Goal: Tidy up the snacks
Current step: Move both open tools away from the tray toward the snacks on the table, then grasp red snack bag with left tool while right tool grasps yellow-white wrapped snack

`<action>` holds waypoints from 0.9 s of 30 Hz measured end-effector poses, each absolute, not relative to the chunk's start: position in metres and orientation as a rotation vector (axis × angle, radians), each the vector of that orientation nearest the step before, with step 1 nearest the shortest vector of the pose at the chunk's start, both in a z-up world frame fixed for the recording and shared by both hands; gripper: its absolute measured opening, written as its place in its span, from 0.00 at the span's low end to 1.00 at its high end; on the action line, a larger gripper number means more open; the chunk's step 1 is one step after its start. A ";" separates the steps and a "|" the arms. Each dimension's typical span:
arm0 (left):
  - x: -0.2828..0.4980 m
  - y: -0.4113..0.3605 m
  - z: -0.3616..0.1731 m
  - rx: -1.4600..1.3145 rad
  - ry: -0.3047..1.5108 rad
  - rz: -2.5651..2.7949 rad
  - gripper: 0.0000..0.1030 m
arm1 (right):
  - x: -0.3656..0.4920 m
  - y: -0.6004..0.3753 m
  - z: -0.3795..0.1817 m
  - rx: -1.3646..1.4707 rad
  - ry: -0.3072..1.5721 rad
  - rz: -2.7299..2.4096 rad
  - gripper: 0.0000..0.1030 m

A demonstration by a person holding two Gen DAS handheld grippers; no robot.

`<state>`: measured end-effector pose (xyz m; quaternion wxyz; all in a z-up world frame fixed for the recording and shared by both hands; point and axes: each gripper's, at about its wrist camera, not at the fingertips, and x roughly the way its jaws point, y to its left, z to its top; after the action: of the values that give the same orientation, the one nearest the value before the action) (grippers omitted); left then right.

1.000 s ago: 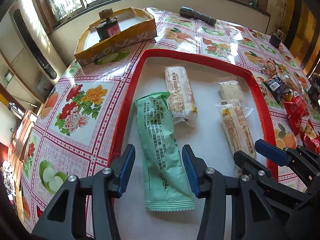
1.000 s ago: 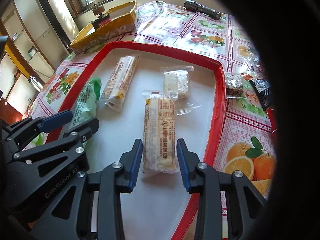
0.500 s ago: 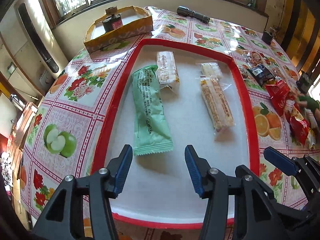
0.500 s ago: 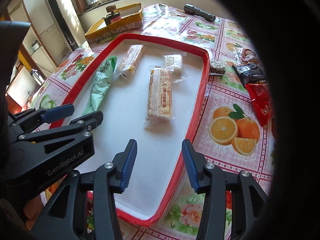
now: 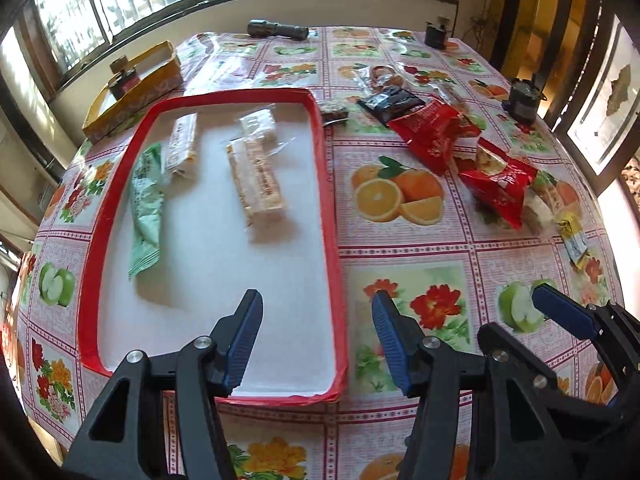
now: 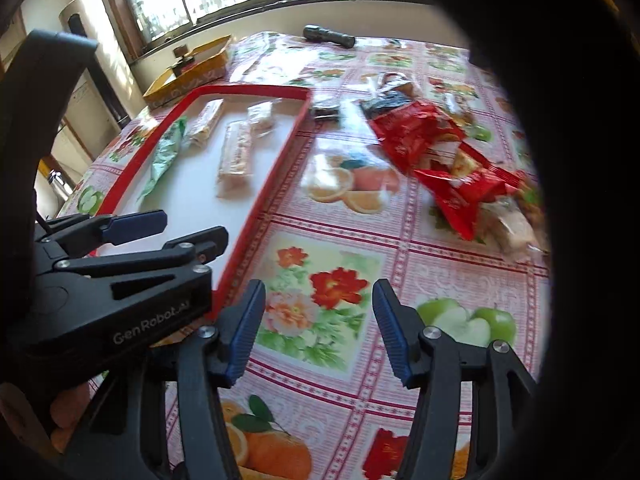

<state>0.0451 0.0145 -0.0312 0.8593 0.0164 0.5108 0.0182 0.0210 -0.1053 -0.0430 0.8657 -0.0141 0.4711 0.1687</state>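
A red-rimmed white tray point(image 5: 329, 216) holds a green snack pack point(image 5: 146, 204), a long beige bar point(image 5: 258, 178), another wrapped bar point(image 5: 182, 144) and a small clear-wrapped piece point(image 5: 260, 124). Loose snacks lie on the tablecloth to its right: red packets point(image 5: 434, 130) point(image 5: 498, 184), a black packet point(image 5: 390, 104), a small dark bar point(image 5: 334, 112). My left gripper point(image 5: 318, 336) is open and empty above the tray's near right corner. My right gripper point(image 6: 320, 328) is open and empty above the tablecloth, right of the tray point(image 6: 256, 208), with the red packets point(image 6: 448, 176) ahead.
A yellow cardboard box point(image 5: 132, 92) with a small jar stands at the back left. A black flashlight point(image 5: 278, 29) lies near the far edge. Dark small objects point(image 5: 522, 98) stand at the right. The table's near edge is just below both grippers.
Both grippers have pulled back and up from the tray and swung right. The green pack and the beige bar, earlier between the fingers, now lie free in the tray.
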 end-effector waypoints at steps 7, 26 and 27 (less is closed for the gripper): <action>0.058 -0.017 -0.033 0.070 1.070 -0.035 0.55 | 0.034 -0.193 -0.050 0.109 0.993 0.167 0.57; 0.107 -0.071 -0.006 0.135 0.999 -0.194 0.55 | 0.093 -0.280 -0.072 0.065 1.064 0.033 0.65; 0.110 -0.076 -0.003 0.147 0.988 -0.214 0.56 | 0.095 -0.277 -0.073 0.038 1.067 0.039 0.65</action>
<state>0.1104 -0.0758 -0.0027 0.8723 0.0701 0.4729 -0.1026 0.0949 -0.2766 -0.0734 0.8608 0.0183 0.5083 0.0188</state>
